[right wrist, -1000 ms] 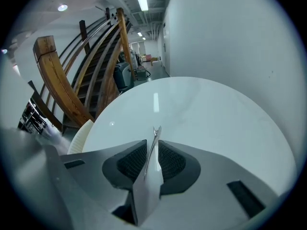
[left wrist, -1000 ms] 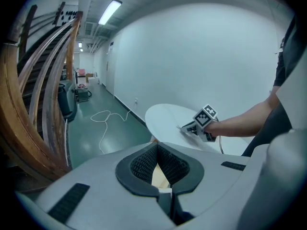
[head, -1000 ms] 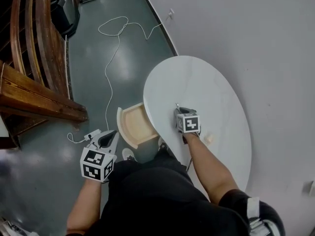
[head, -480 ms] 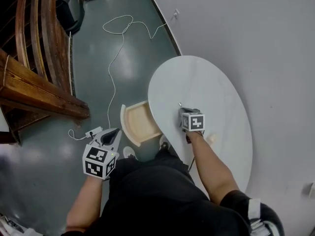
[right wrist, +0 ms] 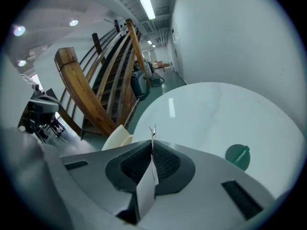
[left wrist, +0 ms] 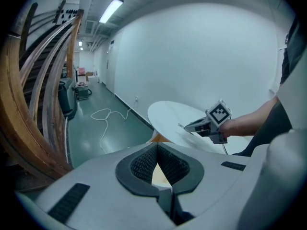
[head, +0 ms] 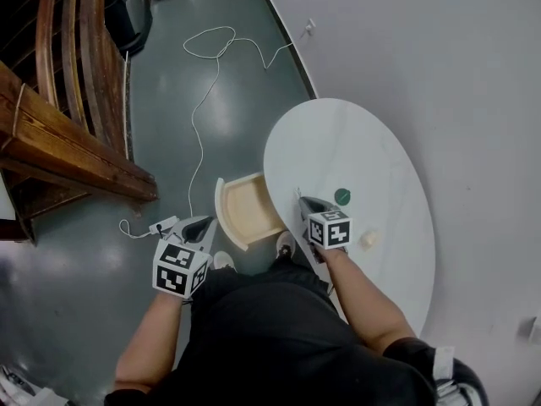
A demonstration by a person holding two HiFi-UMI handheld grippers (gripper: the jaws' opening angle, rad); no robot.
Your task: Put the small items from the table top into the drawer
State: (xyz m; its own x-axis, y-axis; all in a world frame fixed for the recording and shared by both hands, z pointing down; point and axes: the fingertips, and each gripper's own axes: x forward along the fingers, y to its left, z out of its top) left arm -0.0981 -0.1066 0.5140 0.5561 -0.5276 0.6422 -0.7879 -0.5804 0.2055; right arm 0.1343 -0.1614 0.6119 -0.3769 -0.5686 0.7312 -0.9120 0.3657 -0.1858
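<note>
A thin silvery packet (right wrist: 151, 150) stands on edge between the pads of my right gripper (right wrist: 152, 145), which is shut on it. In the head view that gripper (head: 301, 200) hovers over the near left edge of the white oval table (head: 372, 155), beside the open cream drawer (head: 246, 209). A round green item (head: 341, 196) (right wrist: 237, 156) lies on the table just right of the gripper. A small cream item (head: 368, 239) lies nearer the person. My left gripper (head: 204, 224) (left wrist: 157, 147) hangs over the floor left of the drawer, shut and holding nothing.
A white cable (head: 203, 100) snakes over the green floor beyond the drawer, with a power strip (head: 161, 226) by the left gripper. Curved wooden beams (head: 68, 134) stand at the left. A white wall (head: 439, 66) runs along the table's far side.
My right gripper has drawn back toward the table's near left edge with the packet, uncovering the green item. The left gripper has drifted slightly right.
</note>
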